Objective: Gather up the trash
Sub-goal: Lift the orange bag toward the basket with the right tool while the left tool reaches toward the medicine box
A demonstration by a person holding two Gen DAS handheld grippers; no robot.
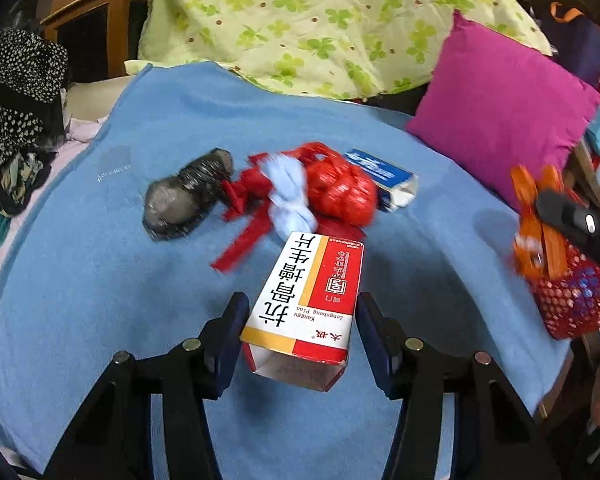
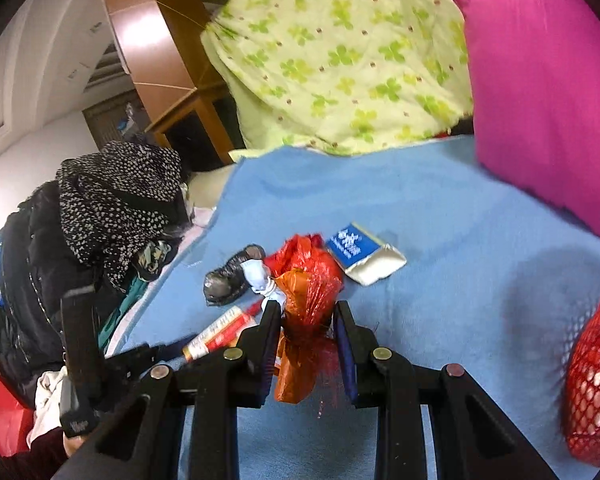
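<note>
A white, red and yellow medicine box (image 1: 308, 300) lies on the blue towel (image 1: 100, 280) between the fingers of my left gripper (image 1: 302, 312), which is open with small gaps on both sides. Beyond it lie a red bag (image 1: 340, 192), a pale blue knotted bag (image 1: 290, 200), a dark grey bundle (image 1: 188, 196) and a blue and white carton (image 1: 384, 178). My right gripper (image 2: 306, 320) is shut on an orange plastic bag (image 2: 304, 320). It also shows in the left wrist view (image 1: 536, 224), over a red mesh basket (image 1: 576, 300).
A magenta cushion (image 1: 504, 120) and a green clover quilt (image 1: 320, 20) lie at the back. Dark clothes (image 2: 100, 220) are piled at the left of the bed. The red mesh basket (image 2: 596, 368) stands at the right edge.
</note>
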